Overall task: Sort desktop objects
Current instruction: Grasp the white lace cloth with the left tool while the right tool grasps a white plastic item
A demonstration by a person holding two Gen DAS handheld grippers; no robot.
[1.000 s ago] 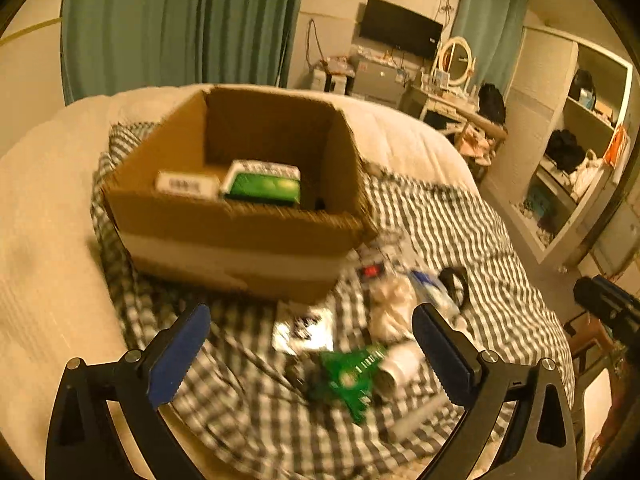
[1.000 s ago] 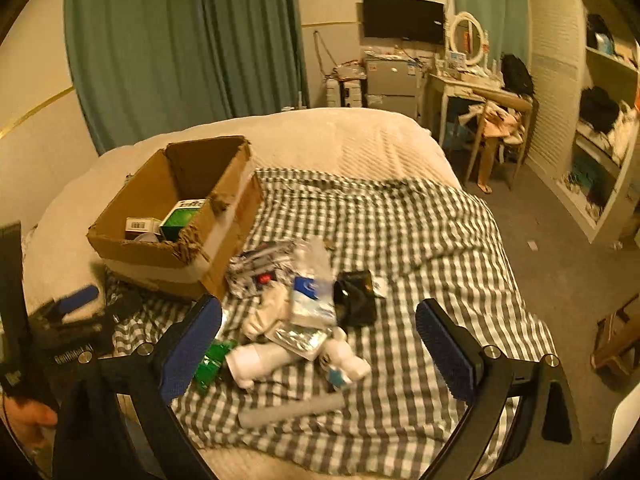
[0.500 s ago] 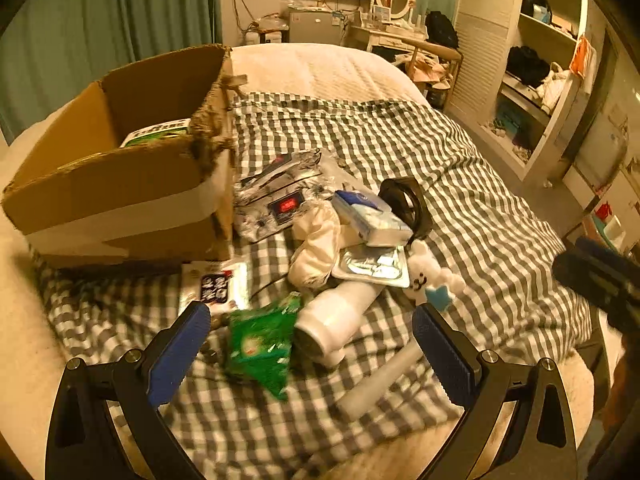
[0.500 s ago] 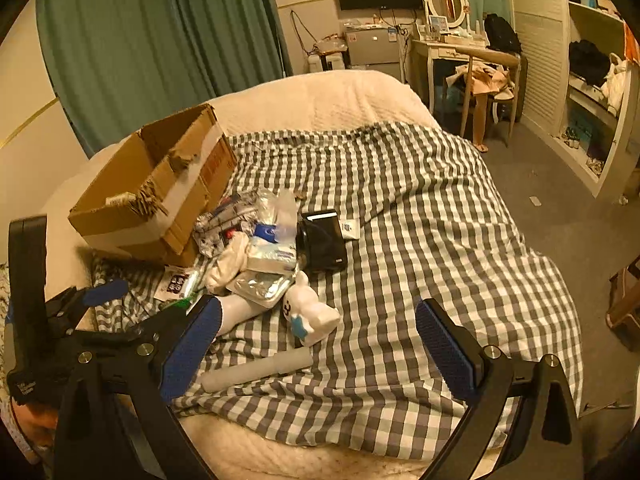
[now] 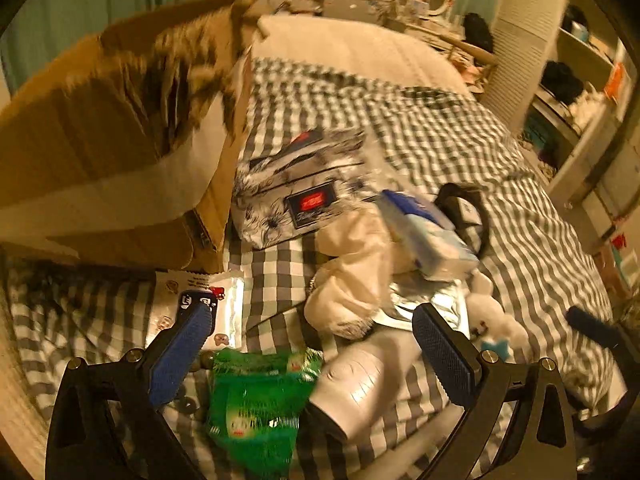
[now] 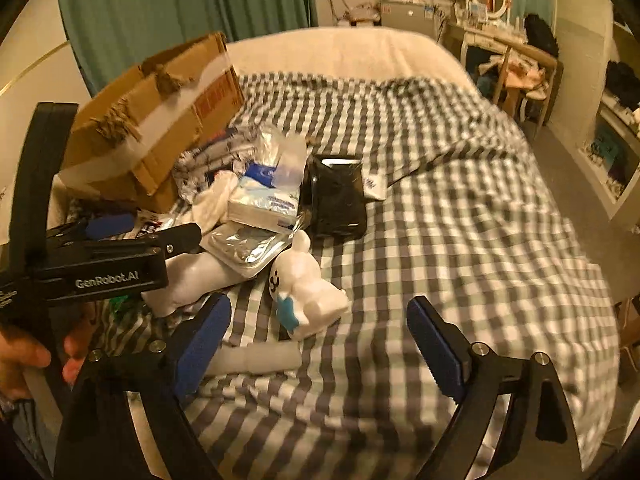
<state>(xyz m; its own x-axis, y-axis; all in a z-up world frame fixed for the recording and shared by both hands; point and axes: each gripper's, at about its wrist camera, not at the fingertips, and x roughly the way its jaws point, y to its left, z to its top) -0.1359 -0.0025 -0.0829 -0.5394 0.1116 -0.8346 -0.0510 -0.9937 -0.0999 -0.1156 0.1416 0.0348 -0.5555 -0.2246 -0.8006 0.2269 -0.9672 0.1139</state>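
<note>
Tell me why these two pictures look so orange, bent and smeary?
Left wrist view: warm indoor light tints everything; motion blur smears the cardboard box and the green packet, while the left gripper itself is sharp. Right wrist view: same tint, milder blur on the checked blanket; the fisheye lens curves the bed and darkens the corners; the right gripper is crisp.

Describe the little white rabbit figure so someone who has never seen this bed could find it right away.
Start at the cardboard box on the checked blanket; a pile of clutter spreads beside it. The white rabbit figure lies at the pile's near edge, the only item with ears and a blue patch.
</note>
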